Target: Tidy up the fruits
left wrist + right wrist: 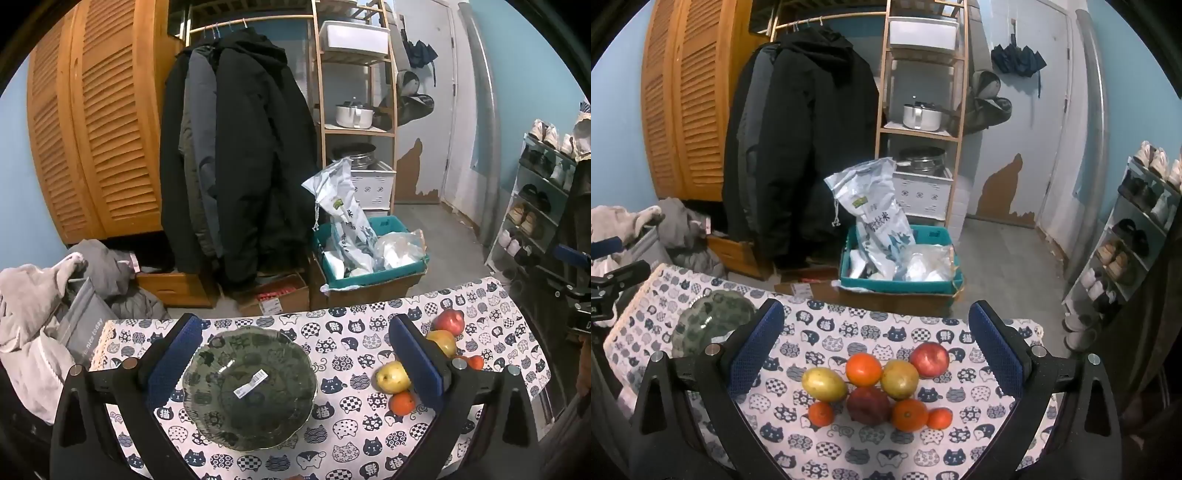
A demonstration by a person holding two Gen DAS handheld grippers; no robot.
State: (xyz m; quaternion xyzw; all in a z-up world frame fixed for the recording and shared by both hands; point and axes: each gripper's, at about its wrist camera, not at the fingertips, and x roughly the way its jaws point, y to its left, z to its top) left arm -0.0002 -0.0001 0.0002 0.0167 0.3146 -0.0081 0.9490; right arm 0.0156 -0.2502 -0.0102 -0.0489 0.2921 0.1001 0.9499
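Eight fruits (875, 391) only right-wrist view.

Pale blue walls (613, 122) with peeling paint enclose a grey floor (1004, 254), with a louvred wooden wardrobe (85, 129) at left, dark coats (240, 147) on a rail, an open wooden shelf unit (354, 110) holding pots, a white door (1060, 122), and a shoe rack (1126, 236) at right.
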